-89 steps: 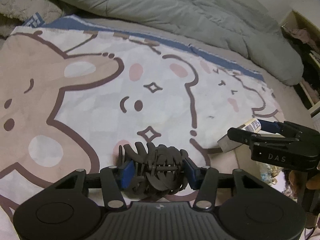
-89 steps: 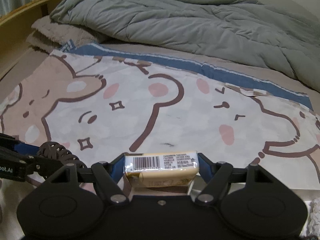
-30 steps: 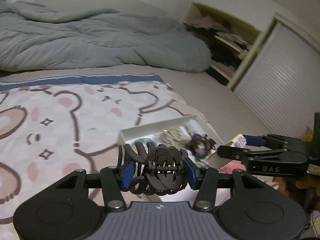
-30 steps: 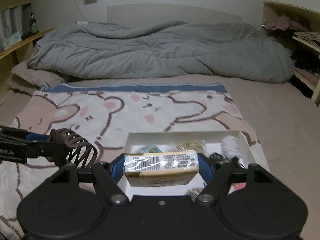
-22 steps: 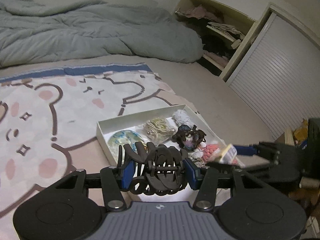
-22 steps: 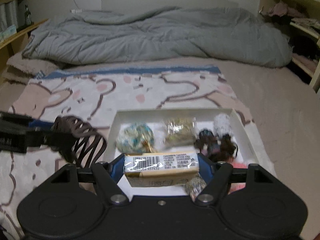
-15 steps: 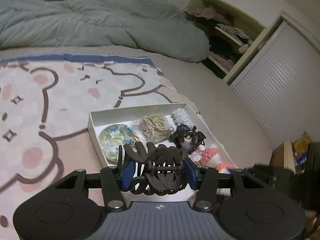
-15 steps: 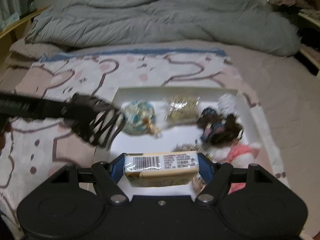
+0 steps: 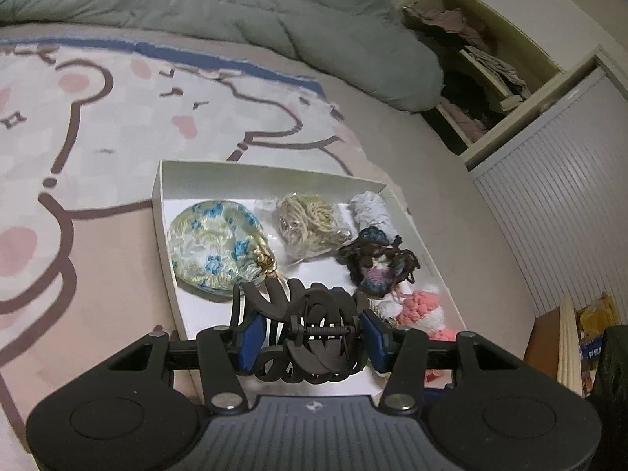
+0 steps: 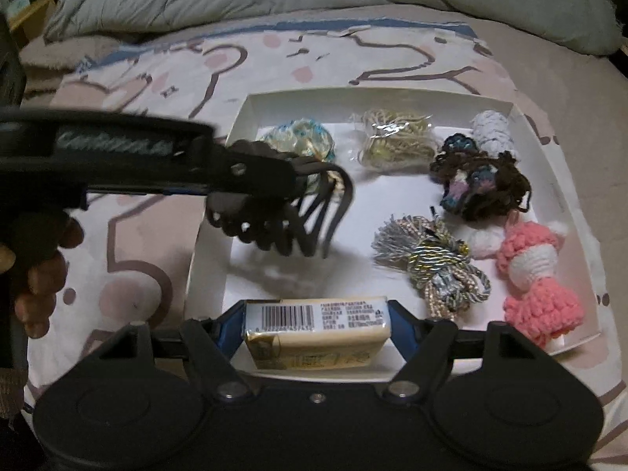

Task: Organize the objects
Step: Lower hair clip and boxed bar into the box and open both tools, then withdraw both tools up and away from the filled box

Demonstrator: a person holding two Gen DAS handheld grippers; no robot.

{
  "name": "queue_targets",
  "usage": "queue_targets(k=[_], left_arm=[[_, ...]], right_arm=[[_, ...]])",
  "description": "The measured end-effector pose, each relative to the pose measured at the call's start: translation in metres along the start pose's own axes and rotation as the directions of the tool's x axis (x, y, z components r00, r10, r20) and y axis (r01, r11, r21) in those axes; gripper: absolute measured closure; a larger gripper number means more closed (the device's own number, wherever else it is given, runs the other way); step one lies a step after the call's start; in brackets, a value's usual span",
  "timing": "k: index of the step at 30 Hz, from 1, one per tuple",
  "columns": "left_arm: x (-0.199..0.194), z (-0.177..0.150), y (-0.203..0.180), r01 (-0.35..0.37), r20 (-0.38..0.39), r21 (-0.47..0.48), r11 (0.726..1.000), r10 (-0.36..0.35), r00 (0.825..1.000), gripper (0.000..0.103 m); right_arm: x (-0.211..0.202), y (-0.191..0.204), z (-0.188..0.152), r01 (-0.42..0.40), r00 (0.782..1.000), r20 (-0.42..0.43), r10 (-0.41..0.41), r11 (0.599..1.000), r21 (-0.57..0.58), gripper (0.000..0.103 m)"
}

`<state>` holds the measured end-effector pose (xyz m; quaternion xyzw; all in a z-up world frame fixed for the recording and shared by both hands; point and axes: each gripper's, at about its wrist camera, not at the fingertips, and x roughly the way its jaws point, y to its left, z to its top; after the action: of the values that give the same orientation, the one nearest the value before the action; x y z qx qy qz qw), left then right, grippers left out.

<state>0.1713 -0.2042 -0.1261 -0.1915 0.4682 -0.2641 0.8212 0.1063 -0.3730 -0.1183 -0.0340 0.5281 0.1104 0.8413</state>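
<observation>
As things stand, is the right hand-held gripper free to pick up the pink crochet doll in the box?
Probably not: the right hand-held gripper is shut on a barcoded packet, though the pink crochet doll lies uncovered.

1. Dark hair claw clip (image 9: 310, 333), teeth fanned out, is clamped between blue pads above the near-left part of the white tray (image 10: 557, 180).
2. Yellow wrapped packet (image 10: 318, 329), barcode facing up, lies level, pinched by its ends over the tray's near edge.
3. The tray sits on the bear-print blanket (image 9: 98, 117).
</observation>
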Motion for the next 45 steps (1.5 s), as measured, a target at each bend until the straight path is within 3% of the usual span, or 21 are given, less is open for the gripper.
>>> queue_targets(k=[8, 9, 10, 12, 16, 30, 45], left_arm=[[0.020, 0.004, 0.003, -0.022, -0.026, 0.002, 1.000, 0.022, 0.999, 0.050], [0.021, 0.005, 0.005, -0.015, -0.020, -0.011, 1.000, 0.015, 1.000, 0.045], [0.022, 0.006, 0.007, -0.008, -0.017, -0.022, 1.000, 0.008, 1.000, 0.032], [0.021, 0.007, 0.008, -0.023, -0.003, -0.025, 0.999, 0.022, 1.000, 0.023], [0.019, 0.010, 0.009, -0.023, -0.007, -0.025, 0.999, 0.023, 1.000, 0.023], [-0.003, 0.012, 0.003, -0.013, 0.003, 0.003, 1.000, 0.013, 1.000, 0.023], [-0.060, 0.013, -0.008, -0.085, 0.073, 0.071, 0.994, 0.079, 0.994, 0.023]], right_arm=[[0.025, 0.007, 0.008, -0.008, 0.997, -0.074, 0.006, 1.000, -0.021, 0.028], [0.026, 0.007, 0.009, -0.007, 0.998, -0.068, 0.006, 1.000, -0.015, 0.026], [0.028, 0.008, 0.010, -0.010, 0.998, -0.063, 0.010, 1.000, -0.003, 0.023], [0.026, 0.009, 0.013, 0.001, 0.999, -0.043, 0.000, 1.000, 0.022, 0.008], [0.020, 0.007, 0.017, 0.033, 0.999, 0.005, -0.033, 0.999, 0.036, 0.006], [0.012, -0.004, 0.013, 0.042, 0.999, 0.023, -0.043, 0.998, 0.056, 0.006], [-0.038, -0.014, 0.006, 0.032, 0.987, 0.155, -0.051, 0.992, 0.119, 0.006]])
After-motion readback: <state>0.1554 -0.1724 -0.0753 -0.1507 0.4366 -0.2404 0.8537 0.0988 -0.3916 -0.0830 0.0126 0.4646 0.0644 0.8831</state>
